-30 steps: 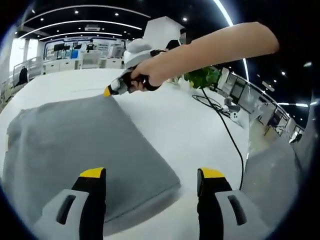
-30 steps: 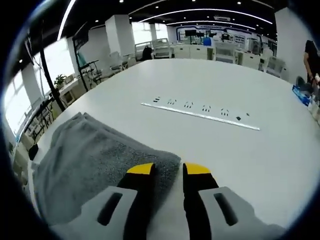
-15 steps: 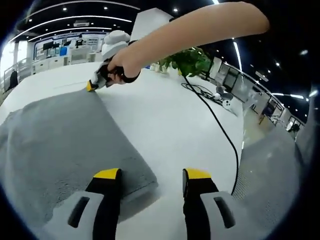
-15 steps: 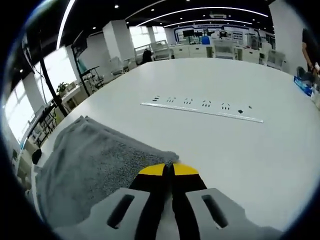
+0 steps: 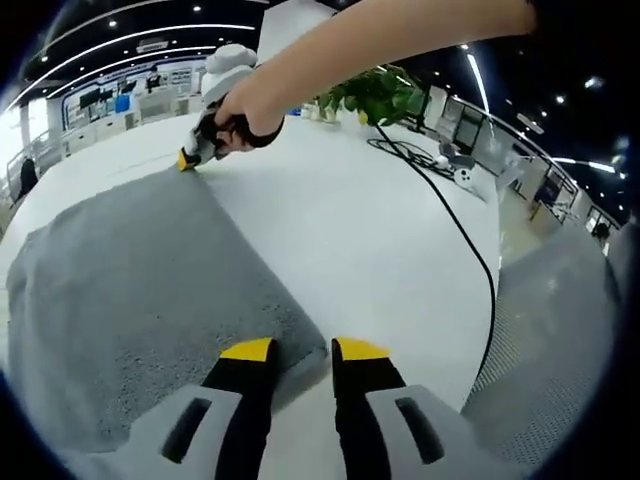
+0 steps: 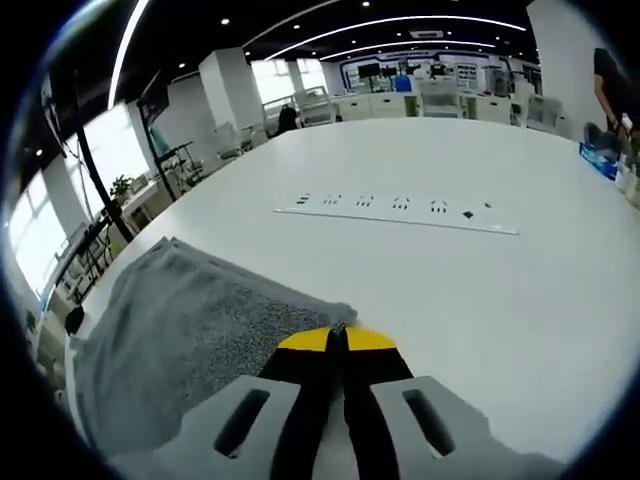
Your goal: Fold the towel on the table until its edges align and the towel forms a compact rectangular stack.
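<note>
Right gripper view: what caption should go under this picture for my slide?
The right tool pinches a corner of the gray towel on a white table.

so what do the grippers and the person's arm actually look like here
Each gripper has two chunky jaws with black inner faces, light grey outer shells carrying a dark oblong slot, and yellow tips. That goes for the left gripper and the right gripper alike. In the left gripper view the right gripper shows a yellow tip and a white body, gripped by a hand on a bare, sleeveless forearm.
</note>
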{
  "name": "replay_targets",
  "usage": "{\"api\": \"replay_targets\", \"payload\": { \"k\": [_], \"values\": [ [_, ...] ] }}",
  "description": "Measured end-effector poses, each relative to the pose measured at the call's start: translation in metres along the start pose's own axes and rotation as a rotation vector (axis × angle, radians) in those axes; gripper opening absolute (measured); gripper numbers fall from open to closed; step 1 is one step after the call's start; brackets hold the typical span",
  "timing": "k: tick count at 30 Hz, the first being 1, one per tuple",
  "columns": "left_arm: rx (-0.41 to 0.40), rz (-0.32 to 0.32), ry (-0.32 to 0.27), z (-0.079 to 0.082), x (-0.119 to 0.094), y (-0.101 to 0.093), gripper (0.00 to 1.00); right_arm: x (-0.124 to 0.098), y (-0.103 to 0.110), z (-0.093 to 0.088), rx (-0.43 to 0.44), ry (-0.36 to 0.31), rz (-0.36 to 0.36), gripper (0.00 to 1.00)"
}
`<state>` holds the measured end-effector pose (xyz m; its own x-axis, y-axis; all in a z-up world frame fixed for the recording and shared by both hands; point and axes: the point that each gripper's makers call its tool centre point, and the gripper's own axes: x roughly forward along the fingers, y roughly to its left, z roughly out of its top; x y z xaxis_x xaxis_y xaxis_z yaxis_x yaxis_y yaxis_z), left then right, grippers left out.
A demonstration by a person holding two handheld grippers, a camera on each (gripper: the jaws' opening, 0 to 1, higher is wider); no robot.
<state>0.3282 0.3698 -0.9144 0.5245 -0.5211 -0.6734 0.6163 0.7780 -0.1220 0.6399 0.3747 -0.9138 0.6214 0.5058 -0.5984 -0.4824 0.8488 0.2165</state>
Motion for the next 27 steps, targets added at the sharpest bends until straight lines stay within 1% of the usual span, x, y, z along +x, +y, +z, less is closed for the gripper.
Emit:
{"api": "replay_targets", "payload": {
  "k": [3,4,9,11,13,15,18,20,22,23,25,27],
  "values": [
    [-0.004,-0.003,0.011,0.0,0.001,0.0,0.17,-0.001,-0.003,-0.001,0.006,0.0,0.002,0.01],
    [-0.004,-0.003,0.014,0.0,0.001,0.0,0.14,-0.001,-0.004,-0.001,0.009,-0.001,0.004,0.01],
    [0.019,-0.007,0.027,-0.001,0.002,-0.002,0.05,-0.007,-0.004,0.0,0.03,-0.013,0.009,0.01],
    [0.023,-0.016,0.026,-0.001,0.002,-0.004,0.04,-0.007,-0.006,0.003,0.035,-0.019,0.01,0.01],
    [0.001,-0.026,0.028,0.0,0.002,-0.006,0.03,-0.012,-0.007,0.003,0.034,-0.023,0.011,0.01],
    [-0.003,-0.03,0.027,0.002,0.001,-0.007,0.03,-0.015,-0.008,0.004,0.039,-0.029,0.017,0.01],
    [-0.013,-0.057,0.008,0.009,0.0,-0.014,0.03,-0.022,-0.014,0.006,0.04,-0.029,0.014,0.01],
    [-0.004,-0.078,-0.012,0.016,0.0,-0.021,0.03,-0.031,-0.018,0.01,0.043,-0.032,0.006,0.01],
    [-0.012,-0.118,-0.046,0.027,-0.001,-0.031,0.03,-0.038,-0.024,0.013,0.058,-0.034,-0.011,0.01],
    [-0.031,-0.153,-0.076,0.035,-0.001,-0.038,0.03,-0.042,-0.026,0.015,0.063,-0.039,-0.015,0.01],
    [-0.019,-0.175,-0.1,0.045,-0.002,-0.044,0.03,-0.046,-0.032,0.019,0.066,-0.051,-0.022,0.01],
    [-0.006,-0.201,-0.13,0.057,-0.003,-0.051,0.03,-0.055,-0.037,0.024,0.068,-0.065,-0.029,0.01]
  ]
}}
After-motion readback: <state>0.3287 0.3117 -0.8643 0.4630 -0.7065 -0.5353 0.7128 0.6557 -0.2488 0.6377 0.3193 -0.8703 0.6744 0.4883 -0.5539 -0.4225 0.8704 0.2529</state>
